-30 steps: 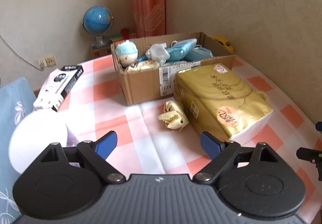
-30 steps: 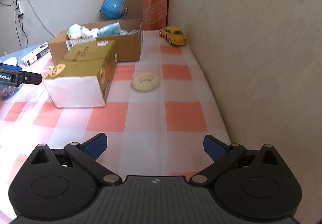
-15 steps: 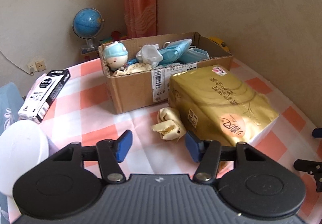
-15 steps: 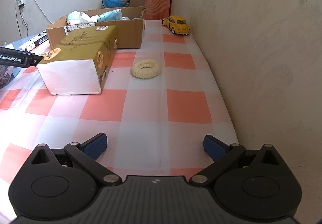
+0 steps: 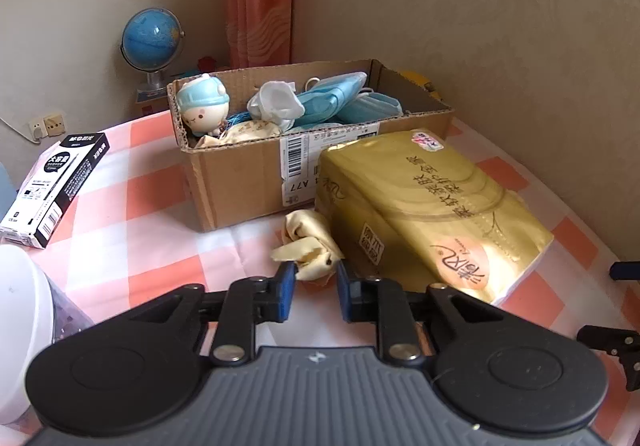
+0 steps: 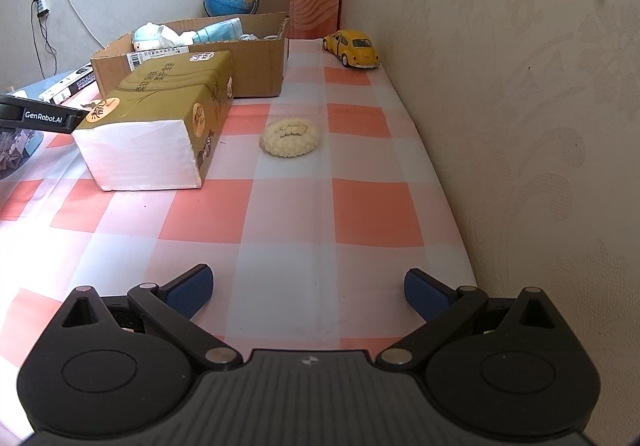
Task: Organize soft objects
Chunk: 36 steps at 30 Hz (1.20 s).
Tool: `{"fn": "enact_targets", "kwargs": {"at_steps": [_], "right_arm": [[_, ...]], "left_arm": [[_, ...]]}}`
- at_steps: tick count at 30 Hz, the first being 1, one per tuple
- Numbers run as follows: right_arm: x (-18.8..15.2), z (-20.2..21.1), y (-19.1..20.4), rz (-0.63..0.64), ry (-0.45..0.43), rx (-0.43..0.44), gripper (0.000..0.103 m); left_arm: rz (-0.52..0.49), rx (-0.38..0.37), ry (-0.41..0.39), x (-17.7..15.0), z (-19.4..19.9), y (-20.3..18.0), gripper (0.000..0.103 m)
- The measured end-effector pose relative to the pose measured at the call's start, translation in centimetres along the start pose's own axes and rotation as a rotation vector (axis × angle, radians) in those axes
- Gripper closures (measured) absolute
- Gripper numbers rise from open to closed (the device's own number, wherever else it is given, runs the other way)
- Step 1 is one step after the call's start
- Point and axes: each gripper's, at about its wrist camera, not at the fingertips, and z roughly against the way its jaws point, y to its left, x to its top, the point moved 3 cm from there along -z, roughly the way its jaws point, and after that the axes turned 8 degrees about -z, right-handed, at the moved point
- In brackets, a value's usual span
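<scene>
Crumpled yellow cloth (image 5: 308,250) lies on the checked tablecloth (image 5: 152,230) straight ahead of your left gripper (image 5: 316,292), its near end sitting between the two blue pads (image 5: 286,296); it rests just in front of the cardboard box (image 5: 240,181) and touching the near corner of the gold tissue pack (image 5: 432,213); its long axis runs away from you, from the pads up toward the box, so the pinch falls on its near tail only. Your left jaws have just been closing and now stand narrow, with the cloth's lower edge between them; the pads look pressed on the fabric, though how much of it they hold is hard to judge. Your left hand is plainly the nearer one; your right gripper (image 6: 308,294) hangs wide and empty over bare cloth near the wall, well apart from the yellow rag, with the cream scrunchie (image 6: 290,137) ahead of it, beside the tissue pack. The box already holds face masks (image 5: 340,103) and a small doll (image 5: 204,105), so a lift up and forward over its front wall looks like the coming move; the thing to watch is the thin hold on a floppy piece beside the pack. Against the frame a second ago, your left jaws were spread wide with the cloth lying well ahead of them; since then the gripper has come forward and down to it; your right side shows no change in its jaws.
</scene>
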Motion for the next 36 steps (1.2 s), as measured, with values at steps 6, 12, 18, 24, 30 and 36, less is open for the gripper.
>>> {"fn": "enact_targets", "kwargs": {"at_steps": [6,12,18,24,30,36], "right_arm": [[0.0,0.0,0.0,0.0,0.001,0.001,0.0],[-0.1,0.0,-0.1,0.0,-0.001,0.0,0.0],[0.0,0.0,-0.1,0.0,-0.001,-0.001,0.0],[0.0,0.0,0.0,0.002,0.0,0.001,0.0],[0.0,0.0,0.0,0.002,-0.002,0.001,0.0],[-0.1,0.1,-0.1,0.007,-0.004,0.006,0.0]], "left_arm": [[-0.001,0.013,-0.004,-0.3,0.9,0.3,0.088],[0.022,0.029,0.005,-0.8,2.2,1.0,0.085],[0.019,0.023,-0.005,-0.2,1.0,0.7,0.068],[0.016,0.005,-0.017,0.0,-0.4,0.5,0.068],[0.012,-0.02,-0.02,0.2,-1.0,0.4,0.084],[-0.009,-0.011,-0.027,-0.3,0.5,0.5,0.086]]}}
